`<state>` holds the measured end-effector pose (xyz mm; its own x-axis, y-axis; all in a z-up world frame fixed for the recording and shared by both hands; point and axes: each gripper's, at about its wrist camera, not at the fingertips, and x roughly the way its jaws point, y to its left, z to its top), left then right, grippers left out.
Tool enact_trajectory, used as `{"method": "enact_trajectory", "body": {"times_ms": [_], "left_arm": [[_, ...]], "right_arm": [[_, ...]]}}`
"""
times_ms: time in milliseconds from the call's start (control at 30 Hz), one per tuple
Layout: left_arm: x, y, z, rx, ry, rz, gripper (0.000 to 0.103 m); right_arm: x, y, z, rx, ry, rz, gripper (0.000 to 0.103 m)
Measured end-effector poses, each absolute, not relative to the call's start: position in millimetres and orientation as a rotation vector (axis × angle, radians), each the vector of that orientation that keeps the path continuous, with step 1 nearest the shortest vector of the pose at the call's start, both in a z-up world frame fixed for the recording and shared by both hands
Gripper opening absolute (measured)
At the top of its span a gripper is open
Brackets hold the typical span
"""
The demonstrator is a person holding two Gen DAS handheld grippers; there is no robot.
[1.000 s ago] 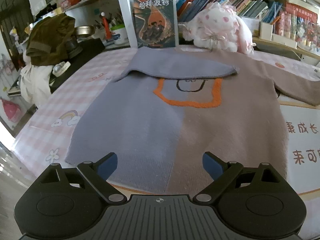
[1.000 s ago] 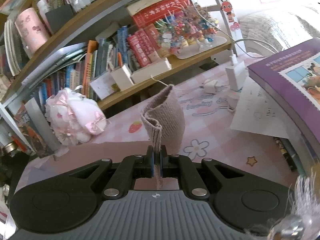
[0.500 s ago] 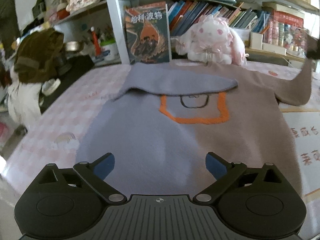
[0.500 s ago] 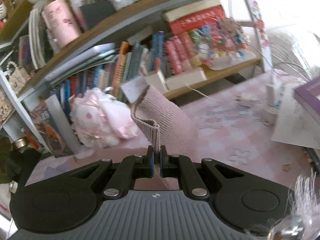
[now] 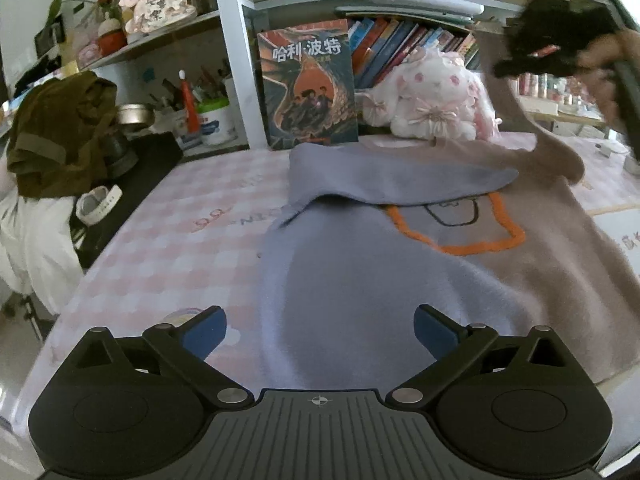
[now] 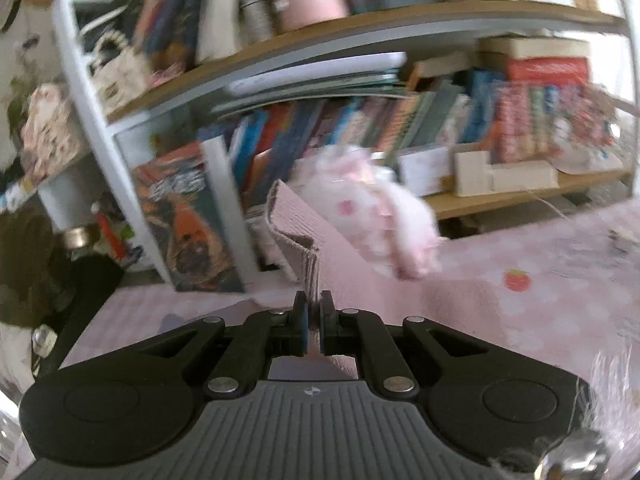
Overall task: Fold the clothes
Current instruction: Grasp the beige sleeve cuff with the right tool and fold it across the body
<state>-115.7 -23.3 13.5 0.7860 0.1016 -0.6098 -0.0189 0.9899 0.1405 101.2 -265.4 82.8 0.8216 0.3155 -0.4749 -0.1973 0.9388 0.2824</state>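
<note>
A sweater [image 5: 360, 280], half grey-blue and half tan with an orange outline on the chest, lies flat on a pink checked table [image 5: 192, 240]. Its grey-blue sleeve [image 5: 392, 176] is folded across the chest. My left gripper [image 5: 320, 328] is open and empty, just above the sweater's hem. My right gripper [image 6: 313, 314] is shut on the cuff of the tan sleeve [image 6: 296, 236] and holds it up in the air. In the left wrist view that sleeve [image 5: 520, 128] rises from the sweater's right shoulder to the right gripper [image 5: 552, 44] at the top right.
A bookshelf [image 5: 400, 4] stands behind the table, with an upright book [image 5: 308, 84] and a pink plush toy [image 5: 432, 96] at the table's back edge. A brown garment [image 5: 52, 128] and white cloth hang at the left. A white sheet [image 5: 624, 236] lies at the right.
My right gripper has lifted the tan sleeve off the table and swung it left, towards the sweater's middle. My left gripper has moved slightly forward over the hem and stays open.
</note>
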Motion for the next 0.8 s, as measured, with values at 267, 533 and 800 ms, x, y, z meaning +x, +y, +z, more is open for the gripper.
{"method": "enact_trajectory", "body": {"times_ms": [267,533,800], "left_arm": [[-124.6,10.7,13.8,0.147,0.646,0.053,0.101],[-125.2,34.0,11.9,0.134,0.655,0.064,0.101],[-118.0,37.3,10.2,0.144,0.659,0.026,0.101]], "right_arm": [[112.2,-175.5,75.7,0.142,0.566,0.335,0.005],[122.9,-125.7,47.7,0.053,0.661,0.356,0.005],[121.3,-115.8,33.8,0.017,0.715,0.438,0.039]]}}
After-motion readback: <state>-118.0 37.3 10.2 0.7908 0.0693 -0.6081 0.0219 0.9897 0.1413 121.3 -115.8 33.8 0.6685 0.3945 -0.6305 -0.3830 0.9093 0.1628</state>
